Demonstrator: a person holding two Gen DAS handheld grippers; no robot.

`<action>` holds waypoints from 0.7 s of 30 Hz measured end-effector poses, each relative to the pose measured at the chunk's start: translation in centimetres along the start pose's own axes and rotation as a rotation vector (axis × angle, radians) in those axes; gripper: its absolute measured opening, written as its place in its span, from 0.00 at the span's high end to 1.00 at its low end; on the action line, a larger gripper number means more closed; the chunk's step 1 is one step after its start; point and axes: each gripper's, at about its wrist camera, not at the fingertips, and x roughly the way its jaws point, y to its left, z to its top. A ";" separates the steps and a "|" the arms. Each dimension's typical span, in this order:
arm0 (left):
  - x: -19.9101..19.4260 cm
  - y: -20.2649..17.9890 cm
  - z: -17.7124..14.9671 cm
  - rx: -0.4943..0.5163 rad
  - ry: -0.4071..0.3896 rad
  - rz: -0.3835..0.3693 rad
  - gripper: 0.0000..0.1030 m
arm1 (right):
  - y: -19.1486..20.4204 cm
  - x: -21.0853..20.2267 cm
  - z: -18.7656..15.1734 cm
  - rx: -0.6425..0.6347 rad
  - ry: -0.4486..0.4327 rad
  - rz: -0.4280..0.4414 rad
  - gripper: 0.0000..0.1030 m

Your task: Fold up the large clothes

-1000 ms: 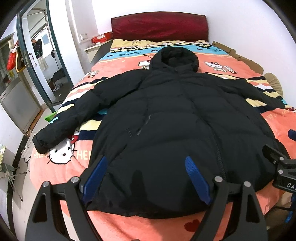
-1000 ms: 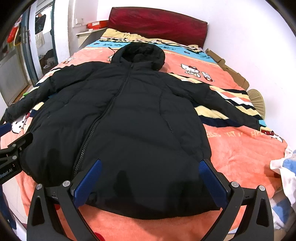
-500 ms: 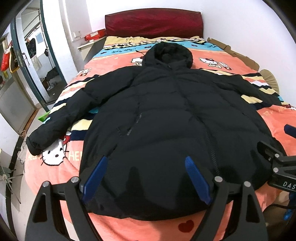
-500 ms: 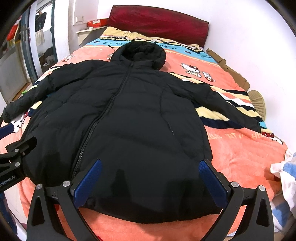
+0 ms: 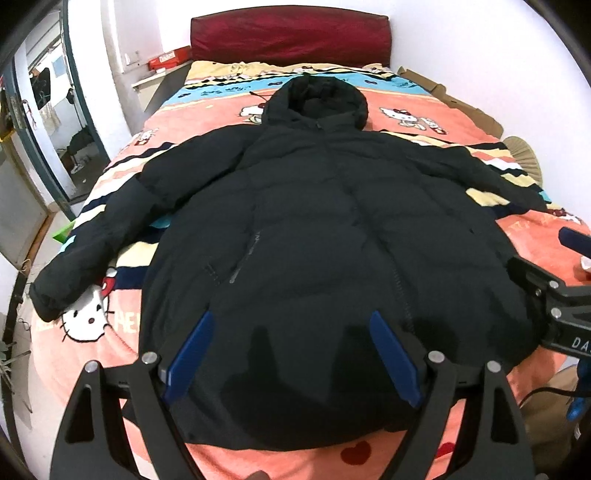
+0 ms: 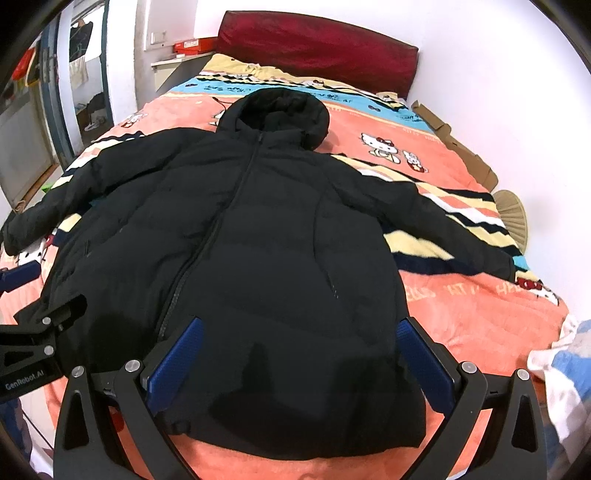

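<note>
- A black hooded puffer coat (image 5: 332, 236) lies front-up and spread flat on the bed (image 5: 436, 110), hood toward the red headboard (image 5: 290, 35), both sleeves stretched out to the sides, hem at the near edge.
- The left gripper (image 5: 291, 358) hangs over the hem with its blue pads (image 5: 190, 354) spread wide, nothing between them.
- The right gripper (image 6: 299, 363) is likewise released over the hem, its pads (image 6: 424, 362) wide apart and empty.
- Only the left view takes in the whole left sleeve (image 5: 99, 236), its cuff lying on a cartoon cat face printed on the blanket (image 5: 85, 321); in the right view that cuff sits squeezed at the frame's edge.
- Only the right view follows the right sleeve (image 6: 436, 221) clear to its cuff, and it shows the zip (image 6: 218, 221) running down the front as a plain line.
- The right view alone catches a white and blue cloth (image 6: 565, 358) bunched at the bed's near right corner.
- The left view alone shows a green scrap (image 5: 63, 233) on the floor beside the bed, near the doorway (image 5: 55, 122).
- Each view catches the other gripper at its side edge.
- A straw fan (image 6: 511, 214) lies against the wall on the right.
</note>
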 end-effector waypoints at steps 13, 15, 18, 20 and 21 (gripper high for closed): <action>-0.6 0.8 0.8 -0.051 -0.018 0.025 0.16 | -0.7 0.8 1.0 -0.003 -0.006 0.031 0.00; -1.0 0.6 1.0 -0.049 -0.029 0.046 0.16 | -0.8 0.8 0.9 -0.005 -0.010 0.042 0.00; -1.5 0.7 1.2 -0.053 -0.041 0.069 0.16 | -1.0 0.6 0.9 -0.005 -0.015 0.052 0.00; -2.0 0.5 1.3 -0.047 -0.056 0.090 0.16 | -1.3 0.5 0.8 -0.002 -0.020 0.057 0.00; -2.2 0.4 1.3 -0.043 -0.065 0.096 0.16 | -1.5 0.4 0.7 0.000 -0.022 0.059 0.00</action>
